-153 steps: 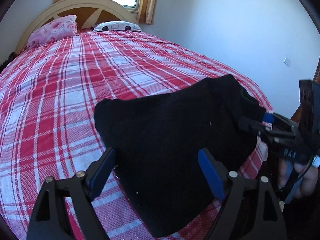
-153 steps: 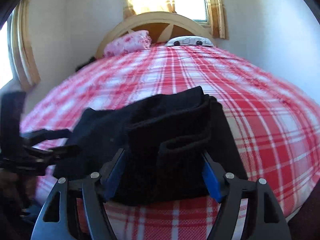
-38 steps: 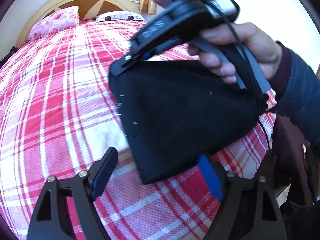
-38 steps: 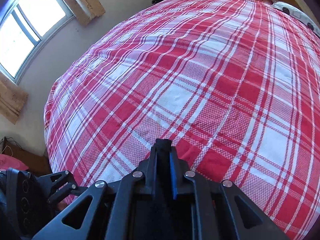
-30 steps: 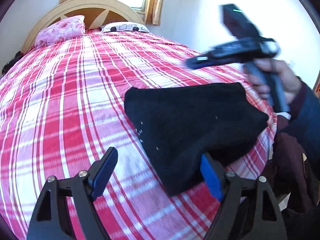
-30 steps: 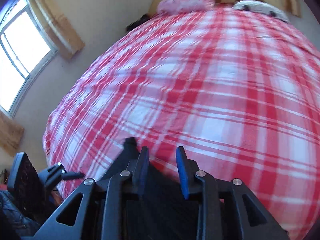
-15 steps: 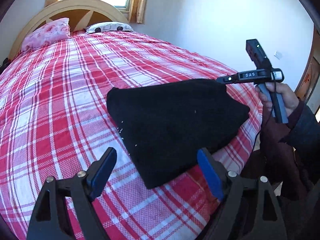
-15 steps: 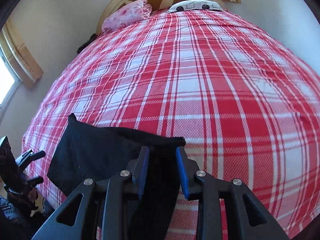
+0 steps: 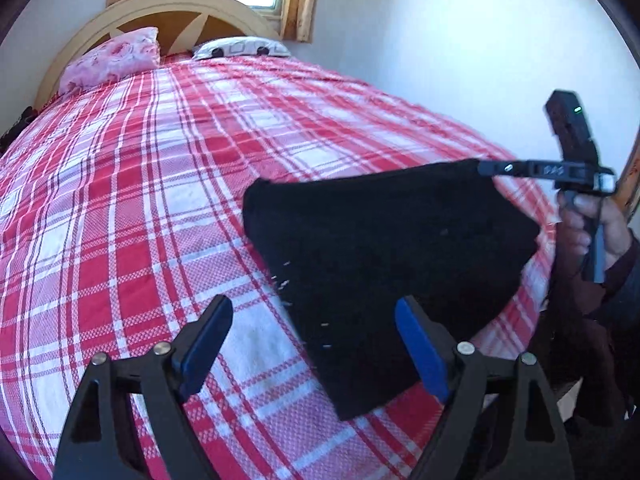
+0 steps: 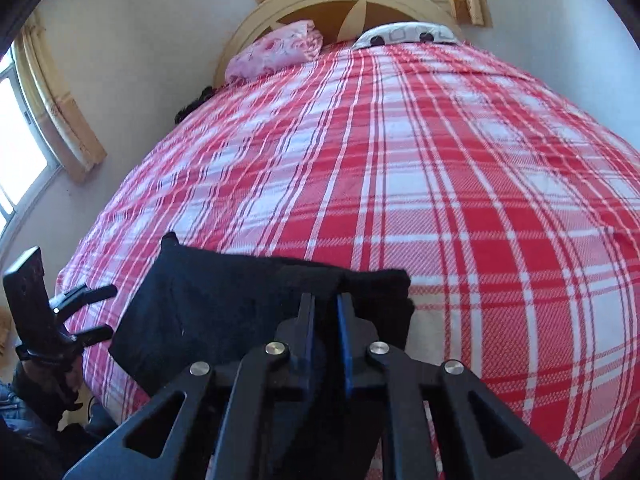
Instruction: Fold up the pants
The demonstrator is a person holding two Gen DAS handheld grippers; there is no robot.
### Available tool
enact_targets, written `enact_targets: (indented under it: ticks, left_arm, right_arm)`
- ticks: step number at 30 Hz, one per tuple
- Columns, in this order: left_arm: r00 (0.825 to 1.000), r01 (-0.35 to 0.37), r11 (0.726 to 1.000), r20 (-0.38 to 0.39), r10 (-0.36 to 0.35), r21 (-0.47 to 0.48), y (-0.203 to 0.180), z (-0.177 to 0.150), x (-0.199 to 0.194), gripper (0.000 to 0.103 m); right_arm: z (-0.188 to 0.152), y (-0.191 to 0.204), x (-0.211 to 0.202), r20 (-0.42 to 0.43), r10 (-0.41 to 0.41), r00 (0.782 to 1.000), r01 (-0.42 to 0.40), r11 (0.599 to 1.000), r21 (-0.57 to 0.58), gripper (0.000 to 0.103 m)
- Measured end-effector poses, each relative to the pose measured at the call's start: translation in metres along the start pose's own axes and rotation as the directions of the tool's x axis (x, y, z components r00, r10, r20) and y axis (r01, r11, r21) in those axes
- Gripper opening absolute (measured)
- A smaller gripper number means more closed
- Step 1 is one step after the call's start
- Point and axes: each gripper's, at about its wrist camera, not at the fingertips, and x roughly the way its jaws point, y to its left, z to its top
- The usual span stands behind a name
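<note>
Plaid bed (image 9: 160, 200); right gripper (image 10: 325, 312) angled down, pinching pants (image 10: 224, 300).

- The right gripper (image 10: 325, 312) pinches the near edge of the folded black pants (image 10: 224, 304), its jaws nearly together.
- The pants lie at the foot of the plaid bed (image 10: 400, 168).
- The left gripper (image 10: 92, 312), jaws apart, hovers left of the pants.

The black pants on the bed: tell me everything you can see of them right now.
The pants are black, of soft, matte cloth, folded into a compact layered bundle with a few pale lint flecks. They lie on the red plaid bedspread near the foot corner. The right gripper is shut on the far folded edge; the left gripper is open above the near edge, not touching.
</note>
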Motion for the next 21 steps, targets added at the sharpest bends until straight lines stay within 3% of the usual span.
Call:
enact_targets:
  ticks: [4, 10, 12, 16, 19, 21]
  left_arm:
    - [1.0, -0.019, 1.0, -0.015, 0.019, 0.009, -0.001, 0.001, 0.015, 0.089]
    - [0.999, -0.024, 1.0, -0.042, 0.025, 0.011, -0.001, -0.001, 0.025, 0.096]
    - [0.999, -0.023, 1.0, -0.042, 0.023, 0.002, 0.0, -0.002, 0.024, 0.098]
    - [0.999, -0.026, 1.0, -0.036, 0.026, 0.007, -0.001, -0.002, 0.024, 0.098]
    - [0.999, -0.019, 1.0, -0.036, 0.019, 0.001, -0.001, -0.003, 0.025, 0.098]
    - [0.999, -0.017, 1.0, -0.036, 0.017, 0.0, -0.002, -0.003, 0.027, 0.098]
  right_arm:
    - [-0.001, -0.007, 0.005, 0.007, -0.058, 0.998, 0.058, 0.998, -0.004, 0.009]
    - [-0.009, -0.016, 0.01, 0.013, -0.05, 0.999, 0.049, 0.998, 0.042, 0.01]
    - [-0.008, -0.014, 0.005, 0.022, -0.052, 0.998, 0.051, 0.997, 0.052, 0.016]
    - [-0.007, 0.004, -0.019, 0.103, -0.142, 0.985, 0.141, 0.99, 0.019, 0.019]
    - [-0.01, 0.029, -0.039, 0.152, -0.022, 0.988, 0.024, 1.0, -0.013, 0.022]
    - [-0.02, 0.048, -0.036, 0.124, 0.026, 0.992, -0.019, 0.998, -0.059, 0.023]
